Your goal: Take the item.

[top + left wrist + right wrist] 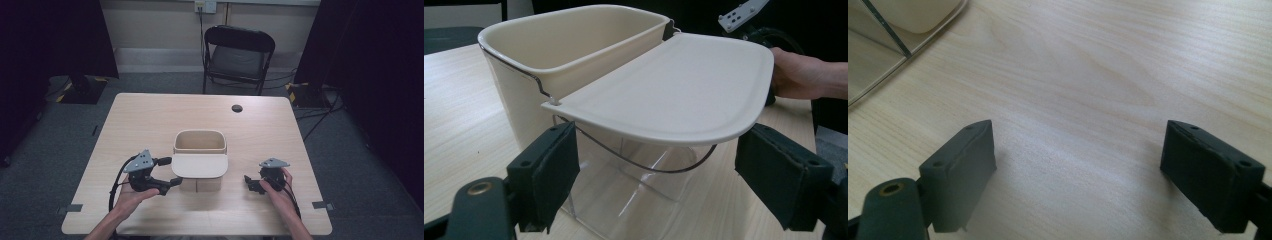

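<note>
A cream bin (199, 141) stands mid-table, its flat cream lid (200, 165) swung out toward me over a clear plastic compartment (624, 185). My left gripper (170, 172) is open just left of the lid, its jaws on either side of the lid's near edge (659, 130) without touching it. My right gripper (248, 182) is open to the right of the bin, low over bare wood (1078, 100), nothing between its jaws. A corner of the clear compartment (878, 55) sits at the upper left of the right gripper view.
The light wooden table (150, 115) has a dark round cable hole (237, 108) at the back. A black folding chair (239, 56) stands behind the table. Black curtains hang on both sides, and cables run across the grey floor.
</note>
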The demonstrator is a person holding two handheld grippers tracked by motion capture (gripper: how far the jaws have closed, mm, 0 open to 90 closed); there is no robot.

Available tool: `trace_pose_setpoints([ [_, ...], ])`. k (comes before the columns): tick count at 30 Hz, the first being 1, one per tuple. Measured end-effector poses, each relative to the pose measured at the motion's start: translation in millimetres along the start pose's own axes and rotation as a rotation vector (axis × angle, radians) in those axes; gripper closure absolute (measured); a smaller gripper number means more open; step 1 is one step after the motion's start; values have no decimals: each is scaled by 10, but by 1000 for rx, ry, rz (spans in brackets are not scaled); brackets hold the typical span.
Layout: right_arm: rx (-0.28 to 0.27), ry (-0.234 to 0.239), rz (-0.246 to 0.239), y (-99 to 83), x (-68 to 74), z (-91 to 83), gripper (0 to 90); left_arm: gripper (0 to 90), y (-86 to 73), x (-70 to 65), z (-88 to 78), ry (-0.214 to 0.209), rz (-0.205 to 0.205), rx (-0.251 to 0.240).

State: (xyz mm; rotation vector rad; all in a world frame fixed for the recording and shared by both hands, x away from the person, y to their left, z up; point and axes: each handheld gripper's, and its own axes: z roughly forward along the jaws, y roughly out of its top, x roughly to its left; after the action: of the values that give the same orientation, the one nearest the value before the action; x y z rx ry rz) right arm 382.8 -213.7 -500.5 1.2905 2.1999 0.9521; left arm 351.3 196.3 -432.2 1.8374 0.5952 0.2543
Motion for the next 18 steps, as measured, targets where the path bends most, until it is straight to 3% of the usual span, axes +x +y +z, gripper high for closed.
trace_pose_setpoints([
  [18, 0, 0, 0, 0, 0, 0, 137, 158, 42, 7, -14, -14, 4, -31],
])
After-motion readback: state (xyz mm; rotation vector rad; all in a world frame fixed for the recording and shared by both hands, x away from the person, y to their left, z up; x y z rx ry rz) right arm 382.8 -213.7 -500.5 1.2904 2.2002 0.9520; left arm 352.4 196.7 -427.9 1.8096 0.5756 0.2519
